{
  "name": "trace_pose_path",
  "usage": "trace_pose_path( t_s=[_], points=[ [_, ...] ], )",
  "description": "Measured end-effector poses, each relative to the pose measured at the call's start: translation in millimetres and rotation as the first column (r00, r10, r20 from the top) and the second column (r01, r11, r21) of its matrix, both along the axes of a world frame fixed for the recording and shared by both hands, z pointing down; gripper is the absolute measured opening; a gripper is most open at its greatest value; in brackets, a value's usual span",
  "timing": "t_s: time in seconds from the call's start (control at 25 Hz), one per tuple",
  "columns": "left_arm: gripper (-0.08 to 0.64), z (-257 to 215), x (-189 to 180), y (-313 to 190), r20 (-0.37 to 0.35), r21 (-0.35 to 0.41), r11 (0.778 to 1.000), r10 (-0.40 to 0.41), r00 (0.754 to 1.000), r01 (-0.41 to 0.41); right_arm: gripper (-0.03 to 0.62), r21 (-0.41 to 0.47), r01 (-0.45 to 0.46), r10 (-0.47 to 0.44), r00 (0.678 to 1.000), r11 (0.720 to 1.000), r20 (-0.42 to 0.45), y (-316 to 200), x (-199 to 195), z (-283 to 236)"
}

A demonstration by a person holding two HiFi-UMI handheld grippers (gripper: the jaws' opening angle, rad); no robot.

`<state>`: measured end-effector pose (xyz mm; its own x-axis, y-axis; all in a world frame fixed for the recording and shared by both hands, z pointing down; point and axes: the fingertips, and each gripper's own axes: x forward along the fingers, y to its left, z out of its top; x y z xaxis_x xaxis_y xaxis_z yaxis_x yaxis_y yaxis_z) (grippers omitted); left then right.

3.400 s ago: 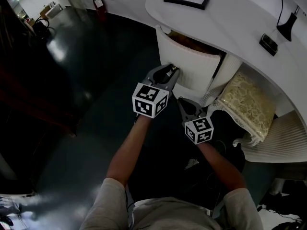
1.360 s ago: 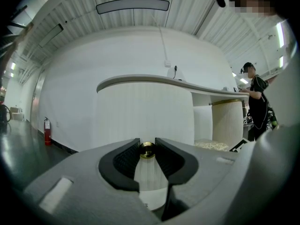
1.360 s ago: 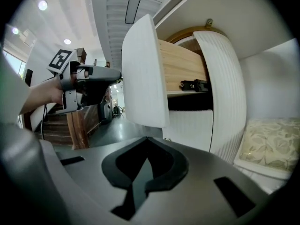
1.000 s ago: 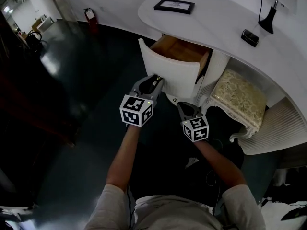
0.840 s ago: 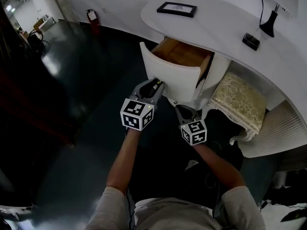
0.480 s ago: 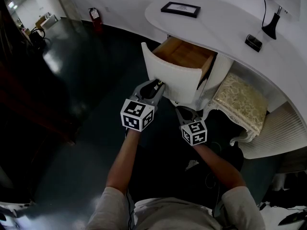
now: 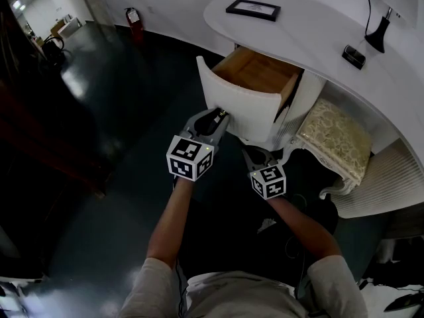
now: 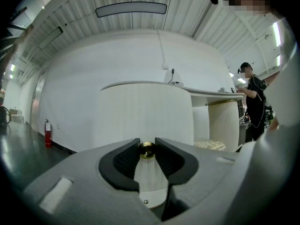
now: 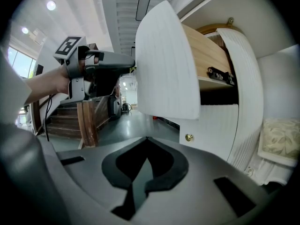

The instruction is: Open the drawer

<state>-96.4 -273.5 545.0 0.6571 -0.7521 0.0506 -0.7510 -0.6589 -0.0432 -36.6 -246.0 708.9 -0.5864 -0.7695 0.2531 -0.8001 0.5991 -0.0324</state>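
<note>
Left gripper (image 7: 219,117) clamped on brass knob (image 8: 147,150) of drawer (image 7: 240,105) (standing open, wood interior showing). Right gripper (image 9: 146,138) below drawer front, jaws seemingly together, empty.

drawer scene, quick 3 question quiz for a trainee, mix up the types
1. True or false: the upper drawer is pulled out, with its wooden inside showing.
2. Multiple choice: what is the left gripper shut on? A) the brass knob on the drawer front B) the drawer's top edge C) nothing
3. Short answer: which gripper holds nothing?

Key
1. True.
2. A.
3. The right gripper; its jaws are together and empty.
</note>
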Motion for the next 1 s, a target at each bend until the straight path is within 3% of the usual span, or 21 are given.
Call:
trace_pose_path(
  t_s=[1.0],
  points=[
    [0.106,2,-21,27,0.008,0.0,1.0,-0.012,1.0,0.012,0.015,-0.025,0.037,-0.037,0.999,0.999,-0.013,3,-17,13]
  ],
)
